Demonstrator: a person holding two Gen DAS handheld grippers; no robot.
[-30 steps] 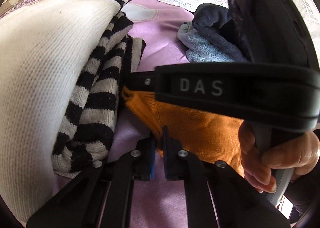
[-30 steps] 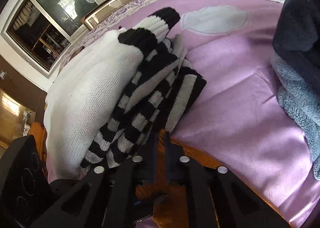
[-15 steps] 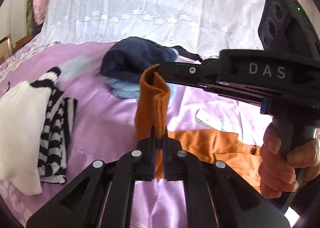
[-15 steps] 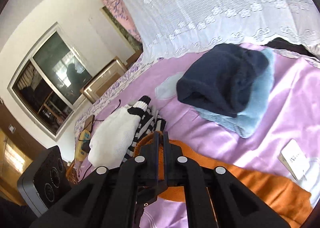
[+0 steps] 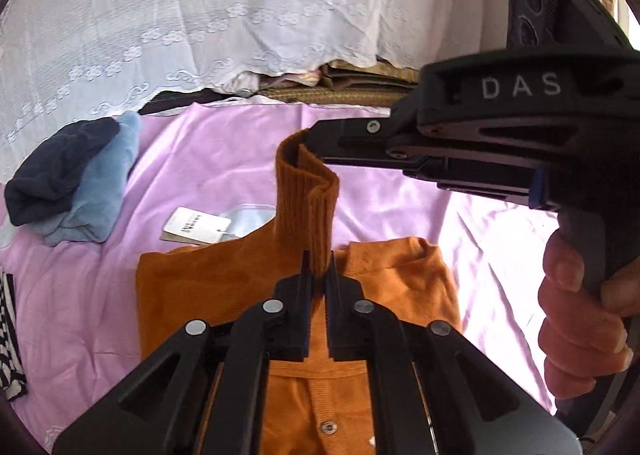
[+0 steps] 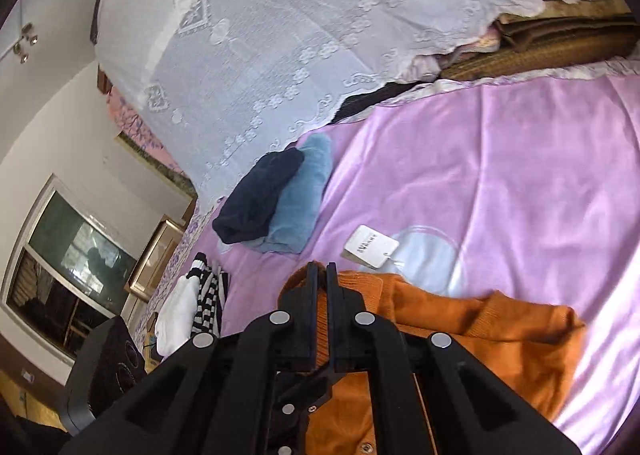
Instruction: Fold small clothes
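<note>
**A:** ok so where's the sweater at right now?

**B:** The orange sweater [image 5: 248, 287] is spread on the pink bedsheet [image 5: 208, 159], buttons facing up near the bottom of the left wrist view. One ribbed strip of it is lifted off the bed and stretched between the two tools.

**A:** both gripping it?

**B:** Yep. The left gripper [image 5: 316, 275] has its fingers pinched narrow on the lower end of that strip. The right gripper [image 5: 316, 143] comes in from the right side of that view, held by a hand [image 5: 580, 315], and its tips are clamped on the upper end. In the right wrist view the same right gripper [image 6: 319, 275] is closed on orange knit too.

**A:** anything else on the bed?

**B:** A white paper tag [image 6: 370, 247] just beyond the sweater, a navy and light-blue bundle [image 6: 280, 199] farther left, and a striped black-and-white knit [image 6: 208, 295] near the bed edge. White lace cloth [image 6: 280, 35] hangs behind.
</note>
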